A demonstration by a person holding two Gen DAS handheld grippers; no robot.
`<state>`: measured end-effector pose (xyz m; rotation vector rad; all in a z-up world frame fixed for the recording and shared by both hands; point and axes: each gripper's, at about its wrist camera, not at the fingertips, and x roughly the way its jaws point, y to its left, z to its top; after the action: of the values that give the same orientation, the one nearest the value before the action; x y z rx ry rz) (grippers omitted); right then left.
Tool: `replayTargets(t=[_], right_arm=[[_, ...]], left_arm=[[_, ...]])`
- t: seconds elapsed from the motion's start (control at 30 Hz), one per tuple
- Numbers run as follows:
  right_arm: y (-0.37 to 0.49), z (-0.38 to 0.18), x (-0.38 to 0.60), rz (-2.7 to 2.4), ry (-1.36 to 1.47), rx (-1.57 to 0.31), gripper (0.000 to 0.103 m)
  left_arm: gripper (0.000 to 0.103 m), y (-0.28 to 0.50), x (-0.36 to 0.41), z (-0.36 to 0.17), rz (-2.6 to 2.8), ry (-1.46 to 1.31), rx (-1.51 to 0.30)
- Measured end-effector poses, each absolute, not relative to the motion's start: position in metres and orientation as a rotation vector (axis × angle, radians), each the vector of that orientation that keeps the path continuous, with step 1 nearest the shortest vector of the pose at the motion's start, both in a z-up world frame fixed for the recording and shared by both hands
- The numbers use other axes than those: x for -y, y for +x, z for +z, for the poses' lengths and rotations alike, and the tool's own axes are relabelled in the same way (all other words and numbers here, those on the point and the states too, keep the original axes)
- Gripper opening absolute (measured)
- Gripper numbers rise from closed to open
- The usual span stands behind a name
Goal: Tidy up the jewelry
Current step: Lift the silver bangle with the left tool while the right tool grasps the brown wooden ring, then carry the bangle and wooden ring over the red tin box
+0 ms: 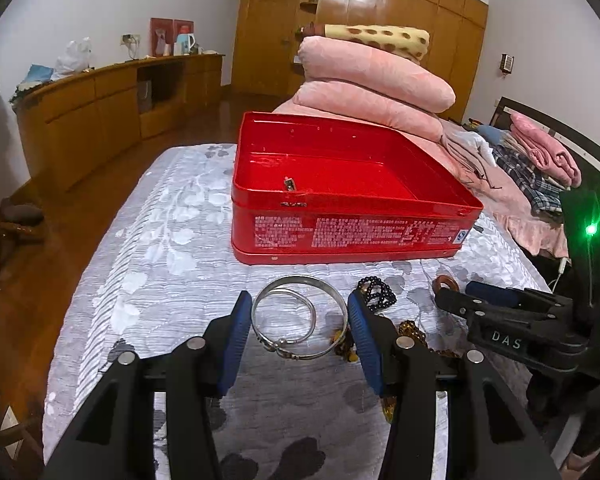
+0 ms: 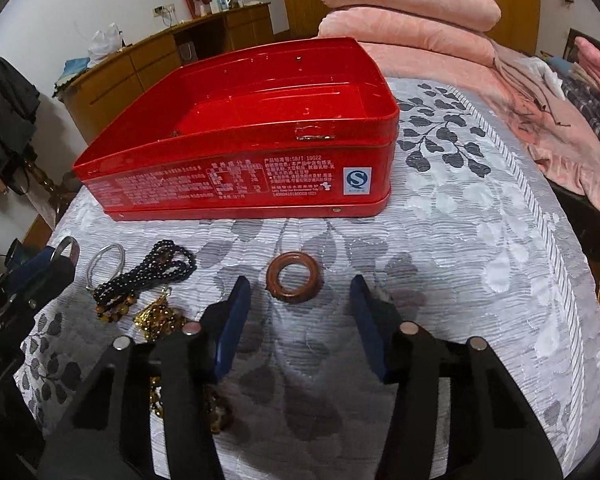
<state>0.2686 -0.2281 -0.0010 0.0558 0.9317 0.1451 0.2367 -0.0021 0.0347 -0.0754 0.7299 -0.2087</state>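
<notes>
Both tongs are wide open and hold nothing. My left tongs (image 1: 298, 316) sit around the silver bangles (image 1: 300, 320), low in the frame. My right tongs (image 2: 298, 300) sit around the brown ring (image 2: 295, 282). Black beads (image 2: 156, 268) and gold beads (image 2: 156, 316) lie on the bed too. Nearly all is left: the red tin (image 1: 340, 224), mid frame, has just one tiny bit inside.

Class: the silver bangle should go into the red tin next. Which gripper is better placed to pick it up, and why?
Left. The left gripper is open with the silver bangle between its fingers; the right gripper faces the brown ring.
</notes>
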Motion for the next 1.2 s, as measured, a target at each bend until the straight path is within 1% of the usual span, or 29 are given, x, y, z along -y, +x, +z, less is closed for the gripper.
replayTargets(t=[0.07, 0.13, 0.2, 0.23, 0.27, 0.57, 0.97, 1.2], right_arm=[[0.27, -0.001, 0.226, 0.145, 0.048, -0.934, 0.045], [0.271, -0.001, 0.224, 0.147, 0.041, -0.937, 0.039], [0.271, -0.002, 0.222, 0.15, 0.031, -0.94, 0.036], [0.272, -0.002, 0.222, 0.148, 0.023, -0.94, 0.03], [0.272, -0.002, 0.221, 0.145, 0.016, -0.939, 0.028], [0.261, 0.01, 0.223, 0.165, 0.027, -0.905, 0.028], [0.24, 0.061, 0.223, 0.188, 0.01, -0.778, 0.028], [0.249, 0.072, 0.223, 0.191, 0.012, -0.752, 0.028]], left_arm=[[0.049, 0.239, 0.002, 0.034, -0.211, -0.077, -0.733], [0.049, 0.24, 0.002, 0.033, -0.213, -0.078, -0.736], [0.049, 0.242, 0.002, 0.033, -0.215, -0.078, -0.738], [0.049, 0.242, 0.003, 0.033, -0.215, -0.076, -0.739], [0.049, 0.242, 0.003, 0.032, -0.215, -0.076, -0.741], [0.049, 0.241, 0.003, 0.035, -0.213, -0.079, -0.726], [0.049, 0.239, 0.004, 0.058, -0.219, -0.076, -0.67], [0.049, 0.243, 0.007, 0.073, -0.224, -0.068, -0.635]])
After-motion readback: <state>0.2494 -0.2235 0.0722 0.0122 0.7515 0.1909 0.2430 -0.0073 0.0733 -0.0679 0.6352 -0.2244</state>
